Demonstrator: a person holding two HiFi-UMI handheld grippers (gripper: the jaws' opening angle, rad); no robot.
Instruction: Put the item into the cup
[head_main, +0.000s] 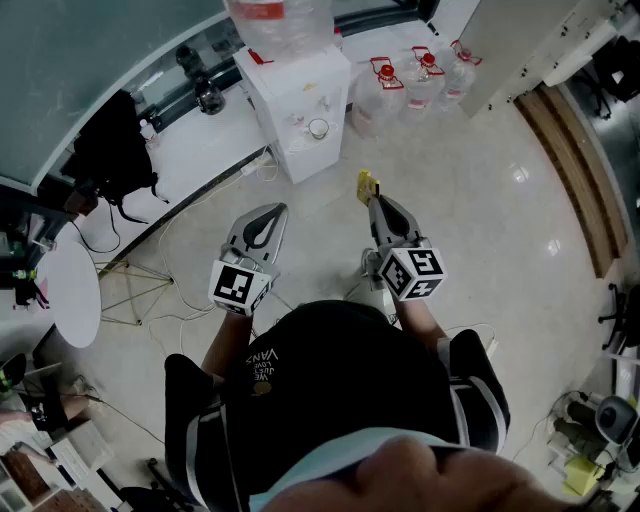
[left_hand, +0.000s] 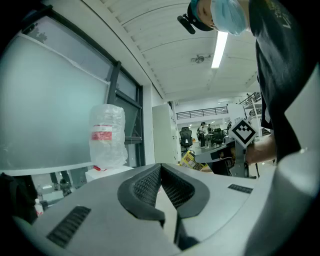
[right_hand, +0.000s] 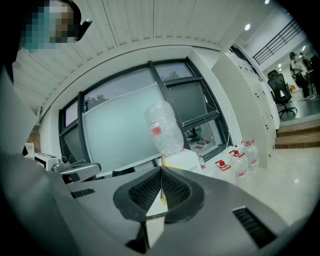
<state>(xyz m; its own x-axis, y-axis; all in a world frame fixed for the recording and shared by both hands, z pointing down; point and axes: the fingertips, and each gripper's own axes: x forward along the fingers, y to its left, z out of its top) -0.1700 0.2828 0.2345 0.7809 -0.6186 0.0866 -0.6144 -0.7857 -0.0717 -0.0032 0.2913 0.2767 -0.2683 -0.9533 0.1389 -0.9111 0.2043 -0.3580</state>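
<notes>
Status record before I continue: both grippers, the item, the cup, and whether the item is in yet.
left gripper: shut, nothing between the jaws
right gripper: shut on yellow packet
cup: on the water dispenser, ahead of both grippers, untouched
packet in cup: not yet

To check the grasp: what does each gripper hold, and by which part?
The right gripper holds a yellow packet by one edge, at the tips of its jaws. The left gripper is shut and empty.
</notes>
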